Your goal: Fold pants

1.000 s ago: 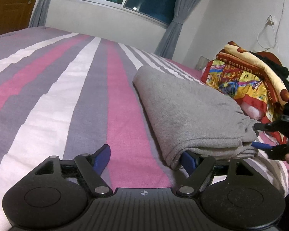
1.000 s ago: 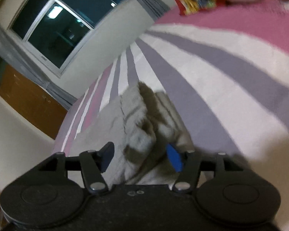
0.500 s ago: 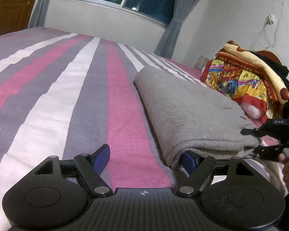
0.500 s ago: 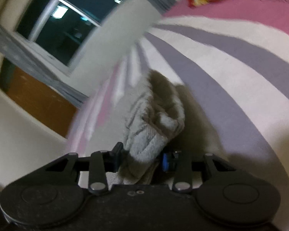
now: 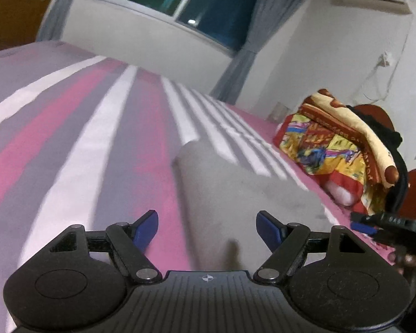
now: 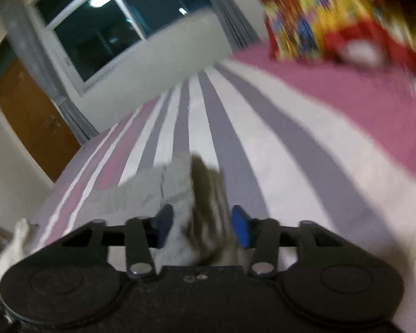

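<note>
The grey pants [image 5: 235, 194] lie folded in a long flat stack on the striped bed [image 5: 69, 138]. My left gripper [image 5: 206, 227] hangs open above the stack's near end, and its blue pads touch nothing. My right gripper [image 5: 366, 223] is at the stack's right edge, a strip of pink sheet showing between them. In the right wrist view the fold of the pants [image 6: 141, 194] shows in the gap of the right gripper [image 6: 201, 224]. Its jaws are opening and the pads stand slightly off the cloth.
A colourful blanket pile [image 5: 332, 144] sits at the bed's far right, also blurred in the right wrist view [image 6: 319, 14]. A window, grey curtains and a brown door [image 6: 36, 127] stand beyond the bed. A hand [image 5: 407, 260] holds the right gripper.
Both grippers have risen. The left one lifted clear of the stack's near edge. The right one closed on the fold, rolled more upright, and its jaws now part a little.
</note>
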The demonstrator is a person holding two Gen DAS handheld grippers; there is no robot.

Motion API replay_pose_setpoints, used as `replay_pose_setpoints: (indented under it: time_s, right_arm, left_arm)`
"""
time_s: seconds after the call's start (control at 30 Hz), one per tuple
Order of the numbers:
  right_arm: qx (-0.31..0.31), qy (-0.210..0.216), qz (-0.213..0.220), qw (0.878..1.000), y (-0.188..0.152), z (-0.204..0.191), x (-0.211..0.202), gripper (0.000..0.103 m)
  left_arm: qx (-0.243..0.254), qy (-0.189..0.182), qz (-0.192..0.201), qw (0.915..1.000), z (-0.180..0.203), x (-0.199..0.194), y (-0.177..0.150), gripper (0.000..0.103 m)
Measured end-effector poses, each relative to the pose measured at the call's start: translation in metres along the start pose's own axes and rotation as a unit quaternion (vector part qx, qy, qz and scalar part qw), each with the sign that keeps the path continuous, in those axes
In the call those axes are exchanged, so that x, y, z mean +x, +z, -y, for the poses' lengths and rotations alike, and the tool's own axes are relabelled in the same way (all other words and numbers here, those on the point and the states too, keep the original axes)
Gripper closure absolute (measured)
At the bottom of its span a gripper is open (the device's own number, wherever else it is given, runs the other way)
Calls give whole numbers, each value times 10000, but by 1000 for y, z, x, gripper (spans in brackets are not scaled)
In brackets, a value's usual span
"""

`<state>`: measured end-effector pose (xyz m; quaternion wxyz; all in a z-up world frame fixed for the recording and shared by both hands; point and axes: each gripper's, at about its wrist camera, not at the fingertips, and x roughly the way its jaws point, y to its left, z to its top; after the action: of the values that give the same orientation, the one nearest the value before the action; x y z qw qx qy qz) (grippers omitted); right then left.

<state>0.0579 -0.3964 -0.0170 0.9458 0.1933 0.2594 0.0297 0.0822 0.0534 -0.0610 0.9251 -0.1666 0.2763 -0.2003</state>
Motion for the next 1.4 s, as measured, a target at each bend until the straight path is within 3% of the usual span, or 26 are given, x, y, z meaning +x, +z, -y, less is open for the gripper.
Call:
replay_pose_setpoints:
  time_s: [0.1,0.23,0.3,0.33,0.4,0.47,0.57,0.63,0.7,0.77,0.83,0.9,1.13,1.23,1.4]
  right_arm:
    - [-519,61,35,9986,9,-18,24,62]
    - [-970,-184,-194,9949,18,-34,77,61]
    - [-1024,-394,-576,9923,15,-34,105,57]
    - [-1026,-474,-811,9903,13,-31,117,55]
    - [-839,-468,-876,9915,6,-20,122,47]
    - [-731,-442,-907,9922,9,-17,119,46]
    - [-717,-335,-500,9956,21,-21,100,45]
    - [-704,-338,-517,9956,25,-24,106,45]
    - [-753,-541,-806,9924,25,-27,126,43]
    - [-734,-667,-1126,9887,21,-27,140,42]
    - [-652,-593,-1115,9898,20,-29,130,42]
    - [-723,-550,-1164,9890,13,-29,118,36]
    - [-643,-264,-1351,9884,-16,-16,70,33]
    - [-300,18,-1519,9879,-12,2,62,24]
    - [117,637,-1752,9824,-4,28,70,19]
  left_arm:
    - [424,221,-293,9984,19,49,20,26]
    - [419,515,-749,9950,18,115,34,26]
    - [596,969,-1212,9861,17,148,36,25]
    - [566,945,-1271,9858,16,156,37,25]
    - [581,917,-1295,9856,19,162,43,26]
    - [628,820,-1052,9891,25,157,54,25]
    - [541,940,-861,9904,24,164,68,25]
    - [398,1101,-1048,9876,18,178,72,25]
    - [358,1111,-1402,9832,17,188,67,25]
    - [541,1011,-1509,9819,22,184,60,25]
    - [774,958,-1518,9807,30,172,49,25]
    - [796,888,-1528,9810,33,158,39,25]
    - [832,665,-1507,9828,37,110,11,25]
    - [848,556,-1546,9828,32,102,12,25]
    - [658,103,-1705,9831,21,112,15,26]
